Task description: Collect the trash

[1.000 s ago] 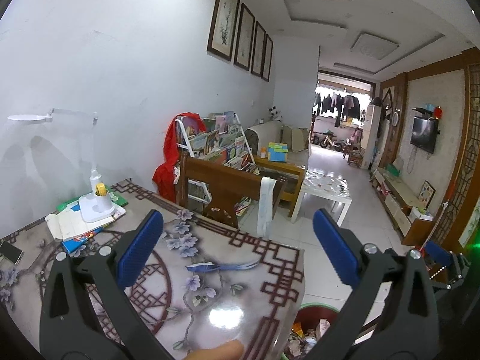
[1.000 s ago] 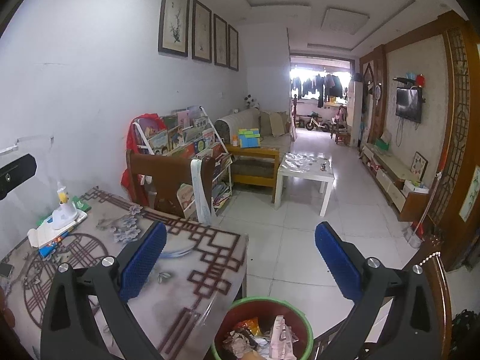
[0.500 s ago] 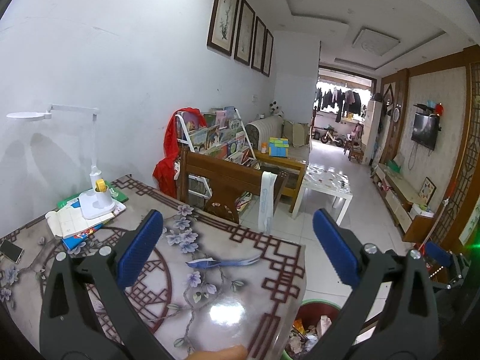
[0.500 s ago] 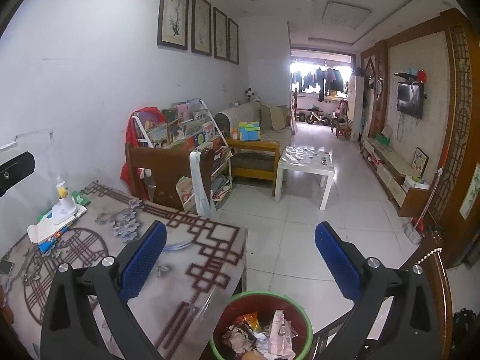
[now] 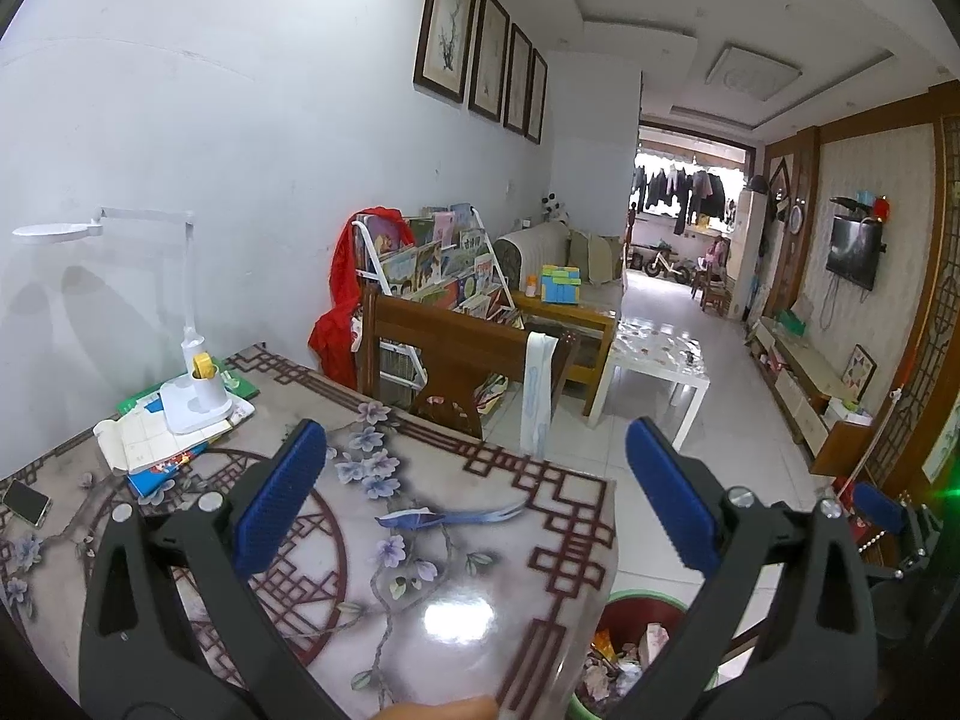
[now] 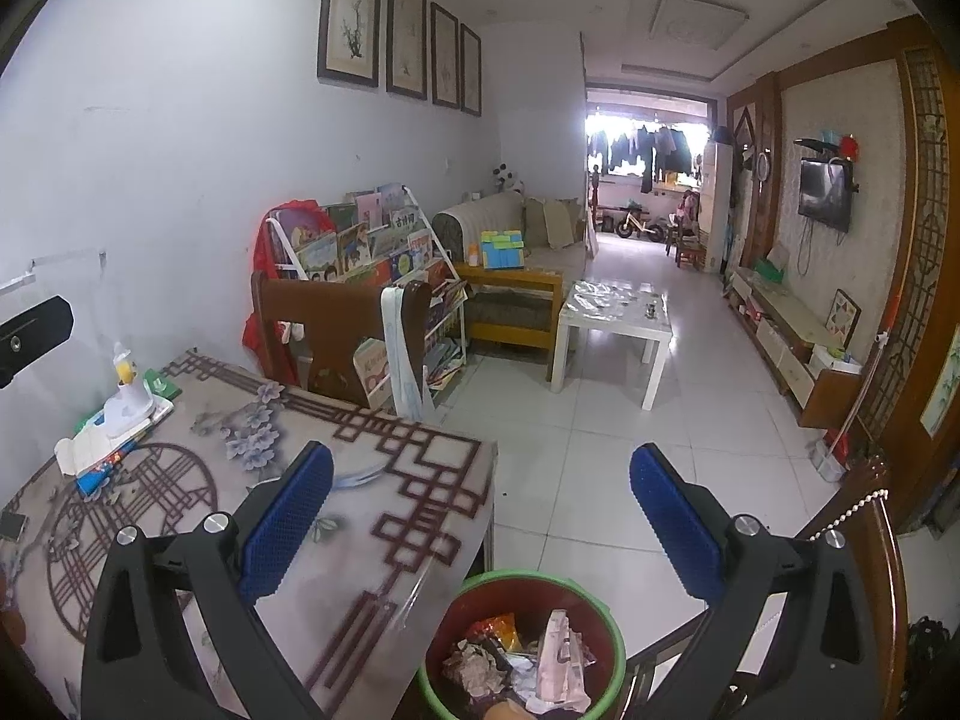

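A green-rimmed red trash bin (image 6: 523, 642) stands on the floor by the table's corner, with wrappers and crumpled paper in it; it also shows in the left wrist view (image 5: 636, 648). My right gripper (image 6: 480, 516) is open and empty above the bin and the table edge. My left gripper (image 5: 477, 492) is open and empty over the patterned table (image 5: 480, 618). A blue strip wrapper (image 5: 447, 517) lies on the table ahead of the left gripper; it shows faintly in the right wrist view (image 6: 360, 476).
A white desk lamp (image 5: 192, 384) stands on books at the table's far left, with a phone (image 5: 25, 503) nearby. A wooden chair (image 5: 456, 354) stands behind the table. A bookshelf, sofa and white coffee table (image 6: 612, 318) lie beyond on the tiled floor.
Both grippers have risen and pulled back slightly, so the table and bin show a little lower and farther. Both jaws stay open.
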`<action>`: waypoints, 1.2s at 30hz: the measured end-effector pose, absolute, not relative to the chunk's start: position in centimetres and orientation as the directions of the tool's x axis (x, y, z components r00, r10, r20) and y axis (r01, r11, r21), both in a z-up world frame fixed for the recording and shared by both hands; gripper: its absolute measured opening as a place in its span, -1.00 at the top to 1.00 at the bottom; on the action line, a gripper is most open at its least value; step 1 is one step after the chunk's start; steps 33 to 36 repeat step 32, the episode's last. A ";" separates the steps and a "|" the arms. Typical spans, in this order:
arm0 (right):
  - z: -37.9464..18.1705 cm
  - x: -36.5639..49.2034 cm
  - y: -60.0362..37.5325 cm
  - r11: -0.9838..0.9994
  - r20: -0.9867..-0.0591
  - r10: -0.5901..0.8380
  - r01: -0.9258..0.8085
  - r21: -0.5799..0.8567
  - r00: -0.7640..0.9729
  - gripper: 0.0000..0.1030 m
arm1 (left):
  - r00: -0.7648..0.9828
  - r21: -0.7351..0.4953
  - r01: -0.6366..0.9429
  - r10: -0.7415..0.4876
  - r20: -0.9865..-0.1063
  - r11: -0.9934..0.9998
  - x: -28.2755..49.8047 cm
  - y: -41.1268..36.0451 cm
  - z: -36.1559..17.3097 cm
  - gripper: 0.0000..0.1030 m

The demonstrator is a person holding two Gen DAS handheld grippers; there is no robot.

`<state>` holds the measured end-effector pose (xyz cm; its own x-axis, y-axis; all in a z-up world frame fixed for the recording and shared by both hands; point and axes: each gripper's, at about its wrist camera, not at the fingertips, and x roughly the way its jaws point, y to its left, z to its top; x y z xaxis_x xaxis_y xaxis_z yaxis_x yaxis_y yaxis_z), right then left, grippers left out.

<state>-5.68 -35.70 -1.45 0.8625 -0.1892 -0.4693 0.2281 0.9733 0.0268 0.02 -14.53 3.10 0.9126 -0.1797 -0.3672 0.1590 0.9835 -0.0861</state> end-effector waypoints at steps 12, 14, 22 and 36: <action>-2.2 -5.2 -35.6 0.975 -0.488 -0.183 0.222 0.022 0.853 -0.86 | 0.908 -0.091 0.156 -0.179 -0.379 0.984 0.3 -14.1 2.5 -0.90; -2.4 -5.0 -35.5 0.976 -0.494 -0.180 0.218 0.021 0.851 -0.86 | 0.906 -0.093 0.153 -0.177 -0.384 0.984 0.4 -14.0 2.1 -0.90; -3.5 -3.3 -34.6 0.981 -0.532 -0.159 0.194 0.010 0.832 -0.86 | 0.887 -0.120 0.139 -0.177 -0.427 0.983 1.8 -13.0 0.6 -0.90; -6.2 1.4 -31.1 0.995 -0.602 -0.094 0.102 -0.020 0.793 -0.87 | 0.855 -0.139 0.037 -0.104 -0.508 0.990 5.4 -9.6 -2.2 -0.90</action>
